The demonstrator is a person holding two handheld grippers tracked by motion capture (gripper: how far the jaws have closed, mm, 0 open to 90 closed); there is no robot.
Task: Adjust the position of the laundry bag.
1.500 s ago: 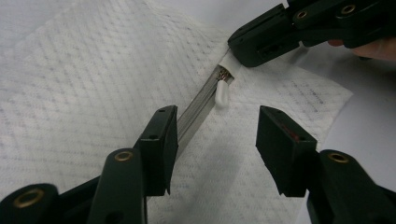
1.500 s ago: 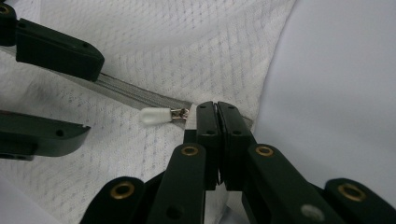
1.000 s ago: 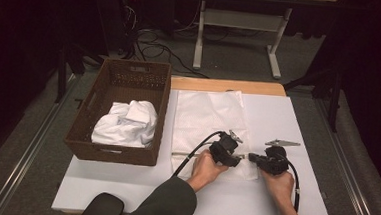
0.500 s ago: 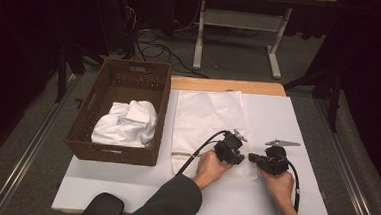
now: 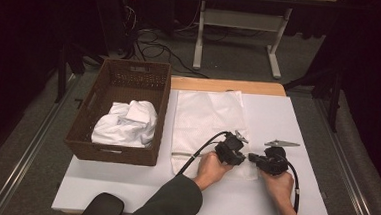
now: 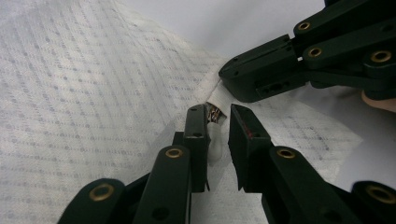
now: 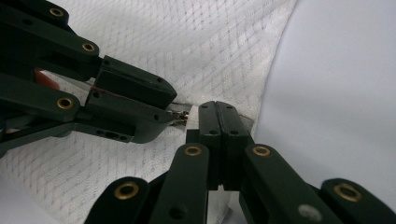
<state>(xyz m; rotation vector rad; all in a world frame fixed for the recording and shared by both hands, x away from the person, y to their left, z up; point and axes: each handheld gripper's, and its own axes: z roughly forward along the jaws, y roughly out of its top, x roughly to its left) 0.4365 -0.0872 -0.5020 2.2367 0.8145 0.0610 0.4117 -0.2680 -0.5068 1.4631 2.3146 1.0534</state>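
White dotted mesh zip bag (image 5: 208, 123) lies flat on the white table (image 5: 302, 124), just right of the brown woven basket (image 5: 130, 84) holding crumpled white cloth (image 5: 124, 126). Right gripper (image 7: 218, 114) clamped shut on the bag's near edge. Left gripper (image 6: 218, 116), jaws just closing, a narrow gap left, straddles the zip pull (image 6: 214, 113); no firm pinch visible. Zip work looks barely begun. Open table right; basket wall crowds left.

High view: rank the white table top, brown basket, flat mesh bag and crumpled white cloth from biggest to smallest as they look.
1. white table top
2. brown basket
3. flat mesh bag, close to the basket
4. crumpled white cloth
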